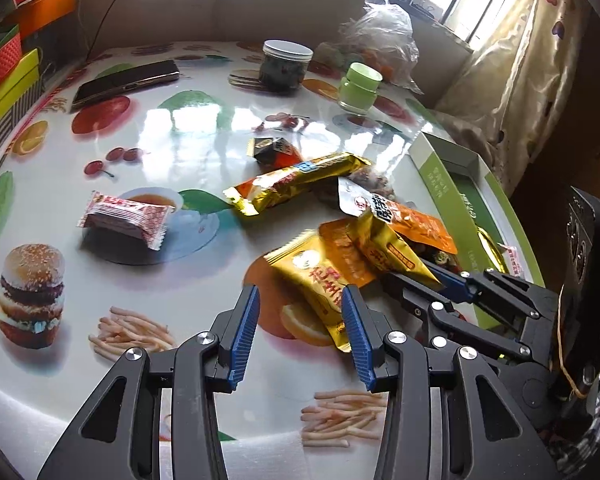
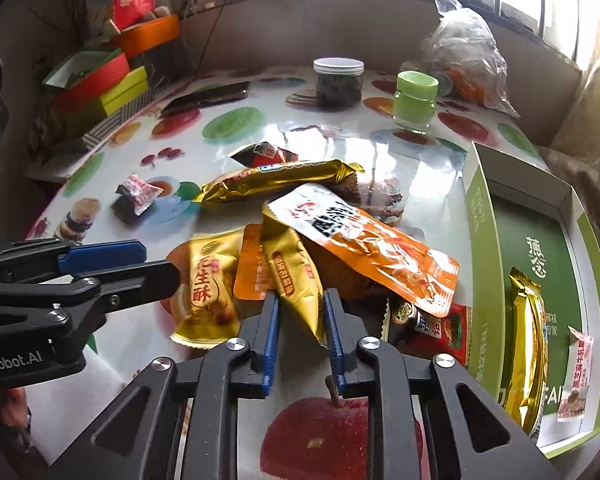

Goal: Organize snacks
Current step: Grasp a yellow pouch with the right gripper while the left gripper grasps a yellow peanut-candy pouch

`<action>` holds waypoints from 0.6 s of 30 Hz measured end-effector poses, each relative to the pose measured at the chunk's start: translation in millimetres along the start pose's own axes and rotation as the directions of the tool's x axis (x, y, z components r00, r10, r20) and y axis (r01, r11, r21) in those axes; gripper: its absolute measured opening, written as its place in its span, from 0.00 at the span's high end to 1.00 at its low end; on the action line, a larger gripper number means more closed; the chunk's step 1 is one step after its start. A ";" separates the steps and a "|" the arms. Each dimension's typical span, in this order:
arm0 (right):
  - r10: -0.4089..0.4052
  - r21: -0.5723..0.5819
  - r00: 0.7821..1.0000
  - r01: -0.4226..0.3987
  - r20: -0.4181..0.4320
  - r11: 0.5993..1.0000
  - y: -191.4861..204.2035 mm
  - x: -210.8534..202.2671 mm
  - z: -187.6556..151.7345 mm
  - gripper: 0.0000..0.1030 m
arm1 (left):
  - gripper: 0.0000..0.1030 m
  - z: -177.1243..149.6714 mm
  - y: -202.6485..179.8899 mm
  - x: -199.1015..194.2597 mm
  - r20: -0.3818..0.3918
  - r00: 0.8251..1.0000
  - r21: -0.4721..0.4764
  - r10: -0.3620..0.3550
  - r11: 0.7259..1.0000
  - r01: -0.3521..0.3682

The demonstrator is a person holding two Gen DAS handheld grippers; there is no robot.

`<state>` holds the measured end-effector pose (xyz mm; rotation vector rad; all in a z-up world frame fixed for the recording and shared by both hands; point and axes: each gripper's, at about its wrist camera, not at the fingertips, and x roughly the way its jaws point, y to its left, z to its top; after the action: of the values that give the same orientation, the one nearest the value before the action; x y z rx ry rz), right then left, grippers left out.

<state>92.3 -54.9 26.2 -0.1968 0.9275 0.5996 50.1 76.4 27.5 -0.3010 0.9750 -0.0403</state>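
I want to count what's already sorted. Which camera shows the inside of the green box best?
The right wrist view. It looks into the green box, showing a long gold packet and a small white-and-red packet lying inside. The left wrist view shows the box only edge-on, its contents mostly hidden behind the right claw.

On the table (image 2: pixel 260 136) lie eight snack packets loose: two long gold ones, one white-and-orange, one plain orange, one peanut-crisp gold, two small dark ones and one small red-and-white. The green box (image 2: pixel 484 216) holds two more, a gold bar (image 2: pixel 526 344) and a small white sachet (image 2: pixel 578 376). Two jars stand at the back, beside one phone (image 1: pixel 126 80) and one plastic bag (image 2: pixel 464 52)
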 end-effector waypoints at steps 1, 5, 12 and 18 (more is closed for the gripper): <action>-0.001 0.009 1.000 0.001 0.003 1.000 -1.0 -1.3 -0.8 0.83 | 0.57 0.3 -1.1 0.5 0.000 1.000 0.001 -0.003 1.000 0.003; 0.003 0.049 1.000 -0.004 0.014 0.999 -7.0 -6.7 -5.2 0.83 | 0.57 1.6 -5.3 5.2 -0.012 1.000 -0.002 -0.013 1.000 0.013; 0.000 0.099 1.000 -0.003 0.028 0.995 -13.9 -17.5 -14.2 0.83 | 0.58 4.2 -12.0 17.4 -0.037 0.999 -0.020 -0.013 1.000 0.012; 0.002 0.107 0.999 -0.006 0.039 0.994 -13.1 -23.2 -16.5 0.83 | 0.58 3.5 -15.4 27.8 -0.053 0.998 -0.018 0.028 0.999 -0.029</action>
<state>77.8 -81.7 33.7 -0.0873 0.9202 0.5537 70.2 57.7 11.0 -0.3043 1.0318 -0.0134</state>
